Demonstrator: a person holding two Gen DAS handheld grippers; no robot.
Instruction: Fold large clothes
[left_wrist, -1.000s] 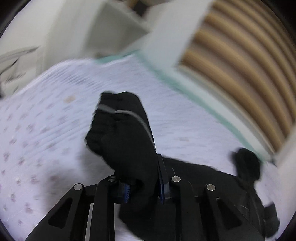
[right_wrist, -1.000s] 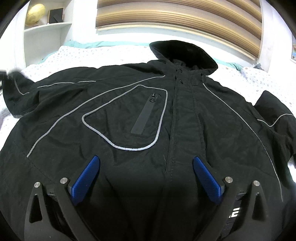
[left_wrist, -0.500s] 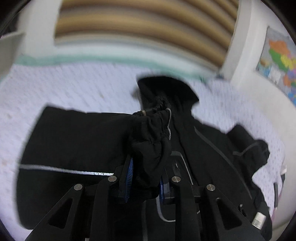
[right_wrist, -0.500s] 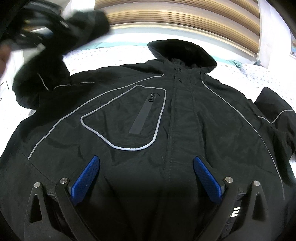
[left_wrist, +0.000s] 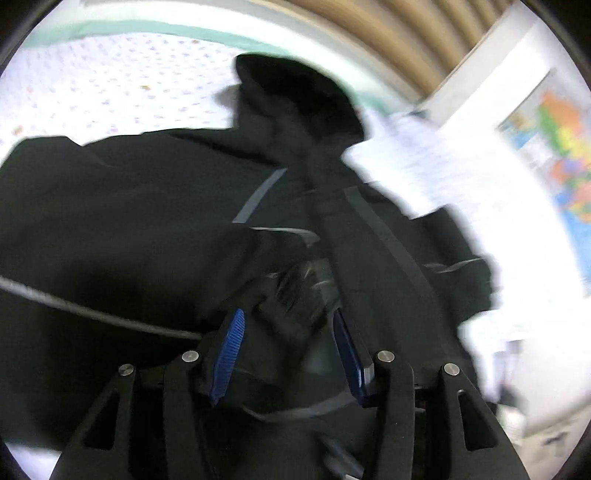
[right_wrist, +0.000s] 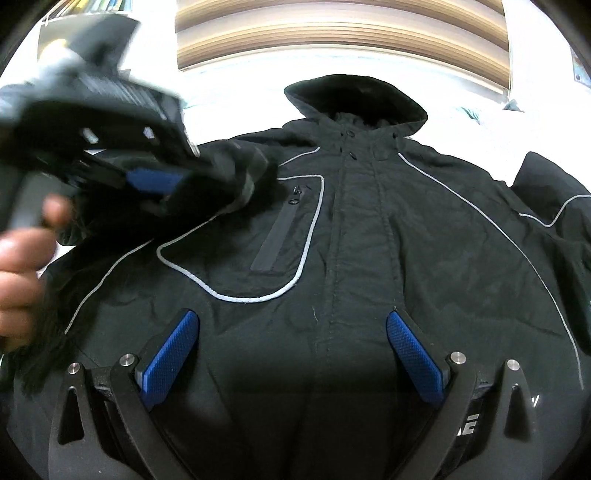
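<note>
No word or number can be read anywhere. The right gripper (right_wrist: 291, 354) bears white marks at its lower right, cut off and illegible. Right of the jacket (left_wrist: 110, 229), a wall poster (left_wrist: 561, 155) shows only blurred colour patches

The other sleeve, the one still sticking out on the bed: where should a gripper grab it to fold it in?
Take the sleeve at its cuff end, coming from the outer side, away from the jacket. It lies spread outward with that end free, so lifting there likely carries the whole sleeve across the chest. The open right gripper hovers over the hem.
</note>
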